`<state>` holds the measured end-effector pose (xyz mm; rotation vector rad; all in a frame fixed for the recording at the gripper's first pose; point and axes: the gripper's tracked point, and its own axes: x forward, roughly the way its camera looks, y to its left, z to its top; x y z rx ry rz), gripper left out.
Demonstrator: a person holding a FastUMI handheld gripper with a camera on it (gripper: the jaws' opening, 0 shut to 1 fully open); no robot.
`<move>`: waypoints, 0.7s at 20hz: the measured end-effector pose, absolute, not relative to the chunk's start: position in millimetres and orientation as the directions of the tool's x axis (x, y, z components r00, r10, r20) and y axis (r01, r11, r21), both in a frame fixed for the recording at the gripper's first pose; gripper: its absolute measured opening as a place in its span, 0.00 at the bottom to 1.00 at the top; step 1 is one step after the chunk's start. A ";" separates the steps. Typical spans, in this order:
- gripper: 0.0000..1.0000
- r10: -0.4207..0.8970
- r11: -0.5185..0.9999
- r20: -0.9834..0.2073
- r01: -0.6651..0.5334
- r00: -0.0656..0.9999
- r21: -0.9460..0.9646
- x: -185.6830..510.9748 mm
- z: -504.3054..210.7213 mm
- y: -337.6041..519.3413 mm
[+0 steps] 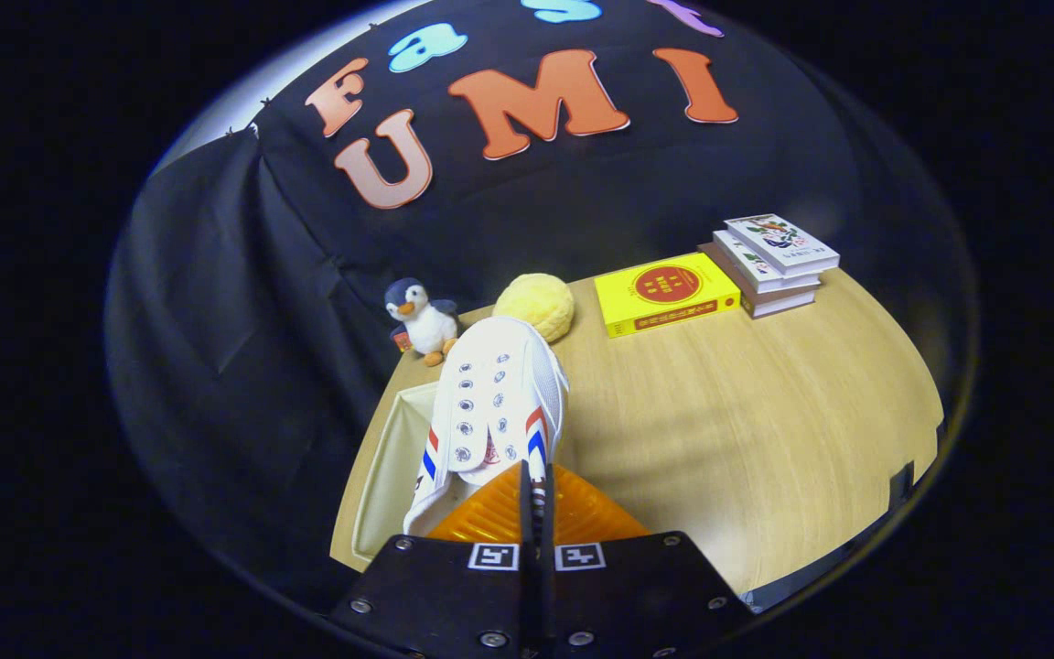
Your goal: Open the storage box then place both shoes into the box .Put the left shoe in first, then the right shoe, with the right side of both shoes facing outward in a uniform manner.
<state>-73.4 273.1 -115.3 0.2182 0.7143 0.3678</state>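
Observation:
A white sneaker point(497, 389) with red and blue side stripes and no laces hangs toe-away between my fingers. My gripper point(534, 502) is shut on its heel collar, the orange fingers point(490, 517) pressed close together on the thin edge. The shoe is held above the wooden table, over the right rim of the open cream storage box point(390, 458), which lies just left of the fingers. The inside of the box is mostly hidden by the shoe.
Beyond the shoe sit a plush penguin point(422, 320) and a yellow plush ball point(536, 305). A yellow book point(664, 293) and a stack of books point(774, 261) lie at the far right of the wooden table point(747, 430). Black cloth walls close the back and left.

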 end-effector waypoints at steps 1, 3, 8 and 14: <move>0.00 0.405 0.912 -0.602 -0.261 0.688 0.316 -75.6 -119.6 286.3; 0.00 0.394 0.918 -0.626 -0.258 0.674 0.301 -78.7 -134.2 306.9; 0.00 0.295 0.956 -0.695 -0.206 0.656 0.211 -88.7 -179.7 313.0; 0.06 0.230 0.972 -0.709 -0.189 0.666 0.139 -84.6 -197.4 318.7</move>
